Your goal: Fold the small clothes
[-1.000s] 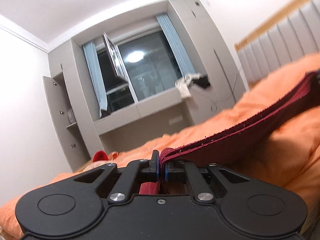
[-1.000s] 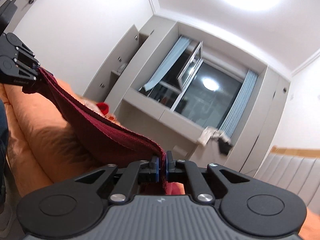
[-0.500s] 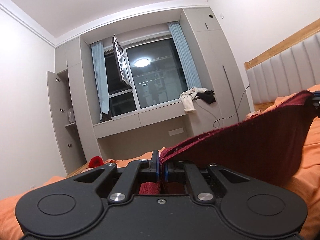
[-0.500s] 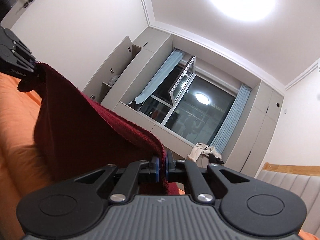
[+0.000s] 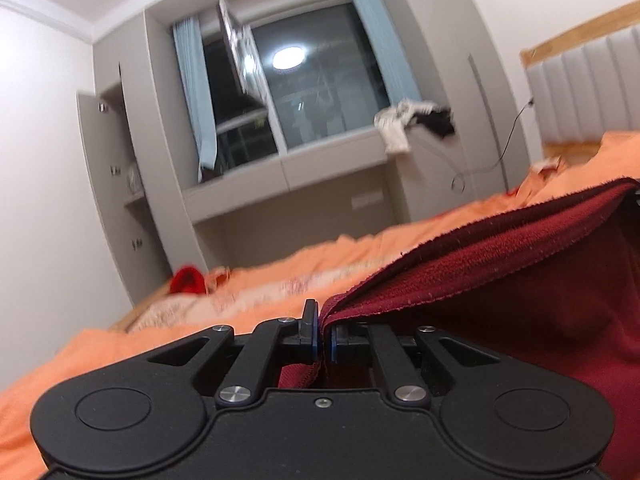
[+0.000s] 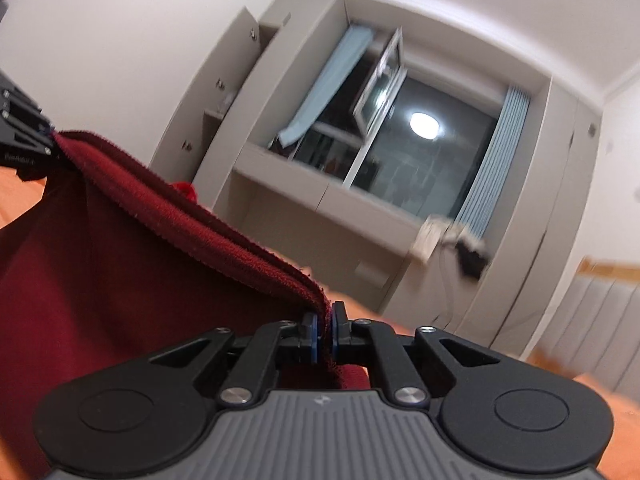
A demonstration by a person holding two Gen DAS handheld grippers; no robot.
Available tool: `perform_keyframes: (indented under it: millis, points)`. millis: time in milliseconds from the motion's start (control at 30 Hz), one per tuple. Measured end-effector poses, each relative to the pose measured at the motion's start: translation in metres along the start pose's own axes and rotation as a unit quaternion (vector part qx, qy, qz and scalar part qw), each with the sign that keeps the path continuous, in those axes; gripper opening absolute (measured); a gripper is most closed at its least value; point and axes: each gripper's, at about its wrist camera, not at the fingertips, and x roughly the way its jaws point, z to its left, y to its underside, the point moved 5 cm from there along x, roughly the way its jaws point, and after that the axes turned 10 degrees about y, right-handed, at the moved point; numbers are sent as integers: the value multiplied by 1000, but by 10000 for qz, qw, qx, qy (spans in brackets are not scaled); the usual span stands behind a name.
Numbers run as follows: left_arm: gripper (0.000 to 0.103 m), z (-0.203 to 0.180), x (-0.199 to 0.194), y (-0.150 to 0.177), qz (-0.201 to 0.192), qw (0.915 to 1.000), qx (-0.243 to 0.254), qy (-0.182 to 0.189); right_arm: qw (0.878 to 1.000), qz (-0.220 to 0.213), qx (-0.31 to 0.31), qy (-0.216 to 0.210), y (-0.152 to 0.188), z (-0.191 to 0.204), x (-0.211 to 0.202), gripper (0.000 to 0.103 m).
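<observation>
A: What does each gripper have hold of at this moment?

B: The left gripper [image 5: 323,330] is closed tight on one end of the ribbed edge of the dark red knitted garment [image 5: 500,280]. The right gripper [image 6: 323,330] is closed tight on the other end of the same edge. No gap shows between the pads apart from the cloth.

A: And where is the garment?

B: It is stretched between the two grippers. From the left one it runs away to the right; from the right one it runs away to the left, up to the other black gripper at that side. The body of the cloth hangs below the held edge, above the orange bed cover [image 5: 280,276]. I cannot tell if its lower part touches the cover.

A: How far is the folding, in your opinion?

B: I judge it early or in the middle. The garment is lifted and spread, but no finished fold lies on the bed. Laying it down, folding it over and smoothing it are left. A small bright red cloth [image 5: 186,280] waits far ahead of the left gripper, maybe another piece.
</observation>
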Motion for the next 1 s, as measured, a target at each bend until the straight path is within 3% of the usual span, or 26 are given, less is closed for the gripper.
perform_keyframes:
  millis: [233, 333, 400, 467, 500, 567, 667, 867, 1000]
  points:
    - [7, 6, 79, 35, 699, 9974, -174, -72, 9978, 611, 198, -165, 42, 7, 64, 7]
    - [15, 12, 99, 48, 956, 9946, -405, 7, 9966, 798, 117, -145, 56, 9, 74, 10]
    - [21, 18, 107, 56, 1109, 9909, -752, 123, 9954, 933, 138, -151, 62, 9, 75, 26]
    - [43, 24, 113, 62, 1241, 9869, -1016, 185, 9949, 990, 166, -135, 67, 8, 74, 42]
    - [49, 26, 113, 66, 1262, 9856, -1109, 177, 9948, 999, 170, -124, 69, 7, 73, 51]
    - [68, 31, 110, 72, 1264, 9831, -1315, 177, 9944, 1034, 151, -123, 72, 7, 71, 58]
    - [84, 39, 105, 73, 1151, 9816, -1509, 228, 9942, 1066, 40, -108, 74, 5, 72, 75]
    - [96, 43, 90, 81, 1075, 9843, -1402, 18, 9925, 1174, -310, 103, 88, 7, 67, 94]
    - [95, 46, 107, 108, 1675, 9750, -1456, -136, 9856, 1494, -601, 518, 112, 1, 85, 102]
